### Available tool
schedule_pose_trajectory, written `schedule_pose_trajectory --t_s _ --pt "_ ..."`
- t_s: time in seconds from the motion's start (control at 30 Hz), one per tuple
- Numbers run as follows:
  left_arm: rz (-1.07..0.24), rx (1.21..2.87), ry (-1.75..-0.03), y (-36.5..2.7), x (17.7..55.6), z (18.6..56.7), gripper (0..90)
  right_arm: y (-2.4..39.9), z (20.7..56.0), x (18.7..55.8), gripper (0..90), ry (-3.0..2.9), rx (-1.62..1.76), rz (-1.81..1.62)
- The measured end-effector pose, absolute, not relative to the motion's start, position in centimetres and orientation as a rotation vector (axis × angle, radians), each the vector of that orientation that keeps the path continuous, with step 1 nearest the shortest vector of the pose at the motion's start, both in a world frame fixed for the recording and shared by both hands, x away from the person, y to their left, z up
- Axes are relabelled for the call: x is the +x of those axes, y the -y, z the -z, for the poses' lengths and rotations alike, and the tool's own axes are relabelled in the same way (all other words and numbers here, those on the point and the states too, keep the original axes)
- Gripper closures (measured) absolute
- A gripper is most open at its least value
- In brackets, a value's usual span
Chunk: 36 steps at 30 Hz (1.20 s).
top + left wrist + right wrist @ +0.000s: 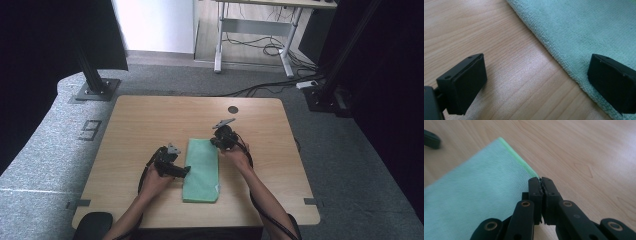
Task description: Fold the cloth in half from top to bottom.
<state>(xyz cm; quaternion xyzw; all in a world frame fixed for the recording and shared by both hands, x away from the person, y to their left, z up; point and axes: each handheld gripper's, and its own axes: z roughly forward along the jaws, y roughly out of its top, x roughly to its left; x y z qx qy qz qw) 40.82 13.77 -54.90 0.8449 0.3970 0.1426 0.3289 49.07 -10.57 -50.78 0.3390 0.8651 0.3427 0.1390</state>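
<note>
Wooden table; right claw pinching green cloth edge, left claw spread.

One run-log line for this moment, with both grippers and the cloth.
left gripper: open, straddling cloth edge | right gripper: shut on cloth edge near far corner | cloth: folded, flat on table

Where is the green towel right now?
In the high view the green towel lies folded flat near the middle of the wooden table, between the left gripper and right gripper.
</note>
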Motion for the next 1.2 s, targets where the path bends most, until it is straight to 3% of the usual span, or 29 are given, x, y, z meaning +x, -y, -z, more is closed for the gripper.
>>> schedule_pose_trajectory --t_s 0.57,1.2 --pt "-0.378 2.21 -1.048 -13.7 40.7 54.9 2.3 11.0 46.0 43.9 86.7 -2.473 0.791 -1.136" --pt "-0.381 2.211 -1.049 -13.8 40.7 54.9 2.2 12.1 44.0 37.9 86.8 -2.473 0.646 -1.259"
